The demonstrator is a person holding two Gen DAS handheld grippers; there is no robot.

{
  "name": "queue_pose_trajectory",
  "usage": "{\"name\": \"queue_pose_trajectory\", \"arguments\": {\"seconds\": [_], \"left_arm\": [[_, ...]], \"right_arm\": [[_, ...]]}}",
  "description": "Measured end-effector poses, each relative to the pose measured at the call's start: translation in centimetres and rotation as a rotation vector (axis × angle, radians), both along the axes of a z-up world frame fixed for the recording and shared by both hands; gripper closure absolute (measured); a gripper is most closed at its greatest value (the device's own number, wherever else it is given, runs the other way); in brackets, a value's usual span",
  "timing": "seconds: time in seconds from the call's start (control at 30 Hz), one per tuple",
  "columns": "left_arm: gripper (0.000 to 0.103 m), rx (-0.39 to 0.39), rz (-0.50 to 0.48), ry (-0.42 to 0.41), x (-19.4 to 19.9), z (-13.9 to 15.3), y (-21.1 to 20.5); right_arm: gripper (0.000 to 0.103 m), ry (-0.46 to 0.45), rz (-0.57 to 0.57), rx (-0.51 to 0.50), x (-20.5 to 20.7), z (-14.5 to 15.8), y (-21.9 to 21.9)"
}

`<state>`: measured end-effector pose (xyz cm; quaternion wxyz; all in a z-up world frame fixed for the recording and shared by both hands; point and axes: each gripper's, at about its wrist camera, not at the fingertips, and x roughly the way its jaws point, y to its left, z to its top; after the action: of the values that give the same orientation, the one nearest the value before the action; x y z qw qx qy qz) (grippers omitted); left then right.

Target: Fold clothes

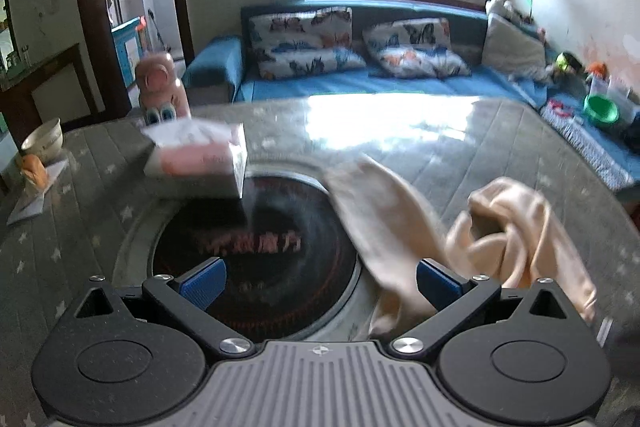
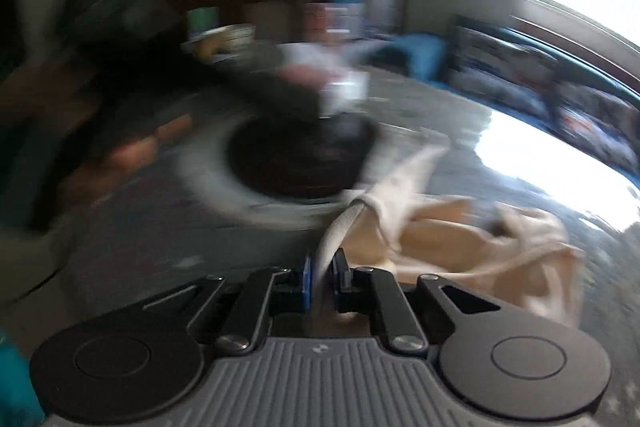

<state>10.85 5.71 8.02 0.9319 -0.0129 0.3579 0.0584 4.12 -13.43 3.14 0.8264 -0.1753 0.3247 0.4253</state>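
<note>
- Right gripper [image 2: 323, 277] has its jaws pinching an edge of the cream garment [image 1: 516, 227]; keep that pinch firm.
- Left gripper [image 1: 318, 281], jaws spread and empty, should take a matching edge, then pull the cloth flat on the tabletop [image 1: 460, 135].

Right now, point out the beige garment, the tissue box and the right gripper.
beige garment [image 1: 516, 227]: left wrist view, on its bunched folds.
tissue box [image 1: 200, 163]: left wrist view, on its pink top.
right gripper [image 2: 324, 277]: right wrist view, between its fingertips.

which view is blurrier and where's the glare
Right wrist view: heavy motion smear everywhere but the hand-held gripper itself and the cloth edge it pinches. Left wrist view: sharper, only the beige garment and tissue box soften; window glare whitens the table.
</note>
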Motion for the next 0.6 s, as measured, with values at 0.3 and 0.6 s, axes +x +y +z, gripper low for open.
{"name": "queue_pose_trajectory", "arguments": {"seconds": [0.3,0.6], "left_arm": [[0.000,-0.080,-0.194,0.010,-0.4,-0.7,-2.9],[0.002,-0.110,-0.333,0.030,0.0,-3.9,-4.1]], "right_arm": [[0.096,0.136,0.276,-0.013,-6.4,-2.5,4.3],[0.083,0.190,0.190,0.075,-5.1,0.6,0.9]]}}
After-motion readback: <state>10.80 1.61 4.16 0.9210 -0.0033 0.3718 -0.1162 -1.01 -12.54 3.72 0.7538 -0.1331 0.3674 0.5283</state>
